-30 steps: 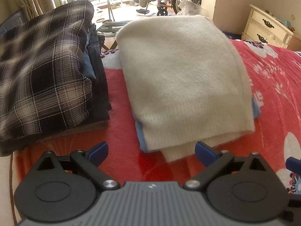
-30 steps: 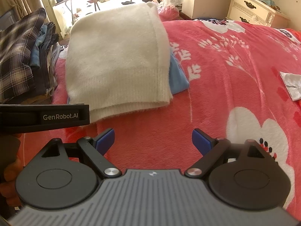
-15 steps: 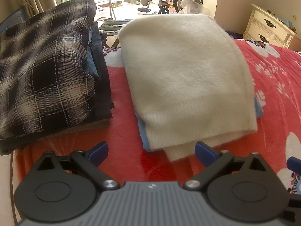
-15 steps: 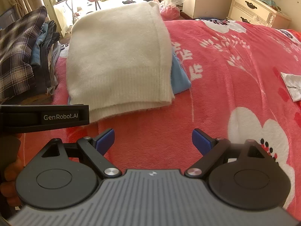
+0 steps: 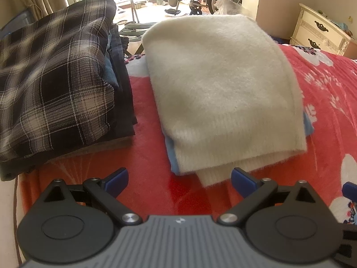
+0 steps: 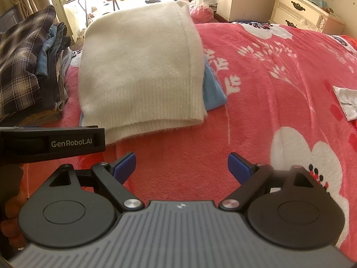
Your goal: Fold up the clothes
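Left wrist view: left tool [image 5: 179,179] jaws wide apart, nothing between them, hovering over the red bed cover [image 5: 147,163]. Folded cream sweater [image 5: 223,89] lies just beyond, centre, on top of a blue garment [image 5: 173,163] peeking out at its near-left edge. Pile of folded clothes [image 5: 55,89] with a plaid shirt on top sits left of the sweater, small gap between. White dresser [image 5: 321,35] far right.

Right wrist view: right tool [image 6: 181,166] jaws wide apart, empty, above the bed cover [image 6: 256,89]. Sweater [image 6: 140,71] far left of centre, blue garment [image 6: 213,91] showing at its right. Pile [image 6: 24,67] at far left. Body of the left tool [image 6: 53,144] at left edge. White scrap [image 6: 347,100] on bed, right edge.
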The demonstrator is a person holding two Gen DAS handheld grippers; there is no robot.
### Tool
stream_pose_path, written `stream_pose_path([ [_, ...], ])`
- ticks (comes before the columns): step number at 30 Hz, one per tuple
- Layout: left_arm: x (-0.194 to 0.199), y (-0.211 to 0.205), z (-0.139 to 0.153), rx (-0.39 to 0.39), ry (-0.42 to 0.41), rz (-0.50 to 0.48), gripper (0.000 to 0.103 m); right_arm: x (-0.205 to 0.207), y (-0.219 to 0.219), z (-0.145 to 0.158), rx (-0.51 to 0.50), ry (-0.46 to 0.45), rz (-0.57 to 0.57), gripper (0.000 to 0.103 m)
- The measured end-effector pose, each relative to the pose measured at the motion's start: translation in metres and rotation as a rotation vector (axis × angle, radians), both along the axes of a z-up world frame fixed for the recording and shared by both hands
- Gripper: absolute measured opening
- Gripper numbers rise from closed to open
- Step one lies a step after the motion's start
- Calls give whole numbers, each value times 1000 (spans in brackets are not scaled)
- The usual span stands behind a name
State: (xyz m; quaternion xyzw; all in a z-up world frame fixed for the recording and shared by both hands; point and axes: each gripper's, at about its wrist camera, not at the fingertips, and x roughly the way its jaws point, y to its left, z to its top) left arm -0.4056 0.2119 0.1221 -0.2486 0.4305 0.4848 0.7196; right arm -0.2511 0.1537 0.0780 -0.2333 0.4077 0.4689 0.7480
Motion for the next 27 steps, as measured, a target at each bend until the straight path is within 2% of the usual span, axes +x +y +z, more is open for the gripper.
stream_pose_path([
  [27,2,-4,-8,-29,3,-4,99,-2,-1,-6,-28,-11,-1,89],
])
